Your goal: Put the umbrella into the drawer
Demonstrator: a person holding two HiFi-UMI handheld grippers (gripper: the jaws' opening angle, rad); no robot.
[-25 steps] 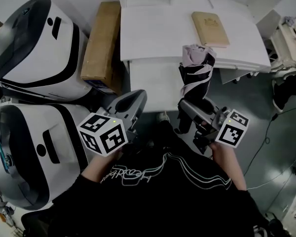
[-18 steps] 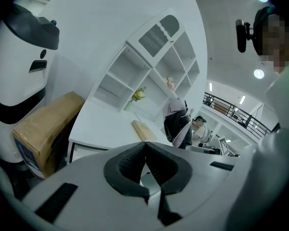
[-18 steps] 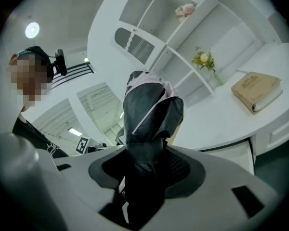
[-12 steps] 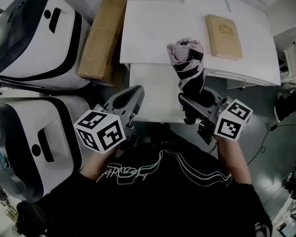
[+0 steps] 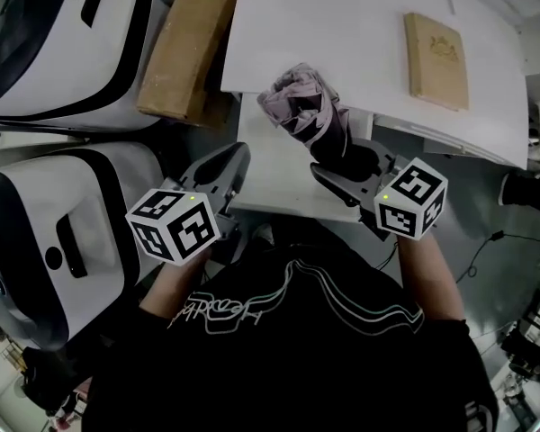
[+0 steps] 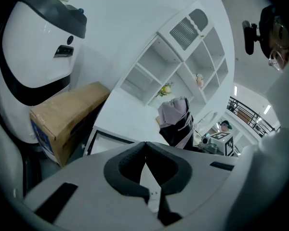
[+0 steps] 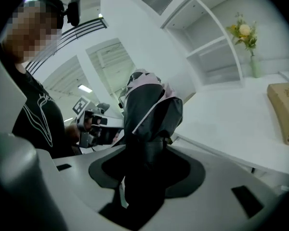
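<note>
Black, pink-trimmed crumpled umbrella (image 5: 299,113) sits clamped in right gripper (image 5: 344,162).

Black-and-pink folded cloth umbrella (image 5: 301,115), ctr: soft, creased, w/ slight sheen. Brown cardboard box (image 5: 184,48), upper L: matt. White desk top (image 5: 342,25): smooth, matt. Big white-and-black plastic shells (image 5: 54,48), L side: glossy.

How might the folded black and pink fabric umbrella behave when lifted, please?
The folded black and pink fabric umbrella probably has a stiff core: it stands from the right gripper without sagging. Its bunched folds look soft and may snag on the white drawer.
</note>
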